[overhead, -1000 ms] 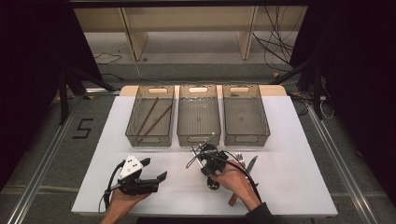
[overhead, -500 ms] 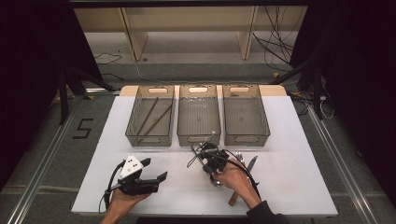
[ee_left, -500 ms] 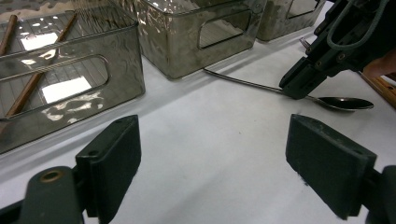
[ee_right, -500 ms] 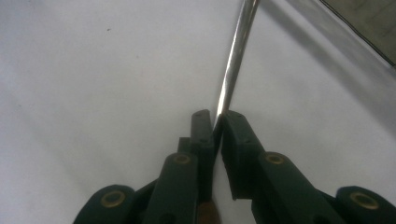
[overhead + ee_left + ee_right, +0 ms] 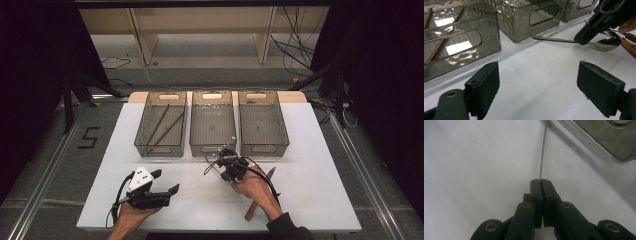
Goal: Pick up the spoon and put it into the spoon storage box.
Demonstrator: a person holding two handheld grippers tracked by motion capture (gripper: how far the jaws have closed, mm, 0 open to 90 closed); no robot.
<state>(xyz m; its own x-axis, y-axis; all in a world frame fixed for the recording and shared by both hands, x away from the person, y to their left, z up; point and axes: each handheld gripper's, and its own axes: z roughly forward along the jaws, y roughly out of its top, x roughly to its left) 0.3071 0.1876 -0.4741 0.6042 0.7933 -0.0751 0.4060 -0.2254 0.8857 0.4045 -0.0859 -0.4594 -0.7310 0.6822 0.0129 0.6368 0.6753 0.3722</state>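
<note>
Spoon of polished silver metal, with a slim flat handle and an oval bowl, lies low over the white tabletop just in front of the middle clear plastic bin. Your right gripper pinches that handle edge-on; its two black jaws have just been closing and now meet on the thin strip, which runs straight away from the tips in the right gripper view. In the left gripper view the same gripper clamps the handle close to the bowl, and the handle's free end points toward the bin's front wall. Whether the bowl touches the table you cannot tell.

Your left gripper hovers near the table's front-left part, well apart from the spoon, its jaws spread wide with only bare tabletop between them.

Three clear, ribbed plastic bins stand side by side along the far part of the table. Two brown wooden chopsticks lie slanted in the left bin. More brown wooden sticks lie on the table just beside the spoon's bowl.
</note>
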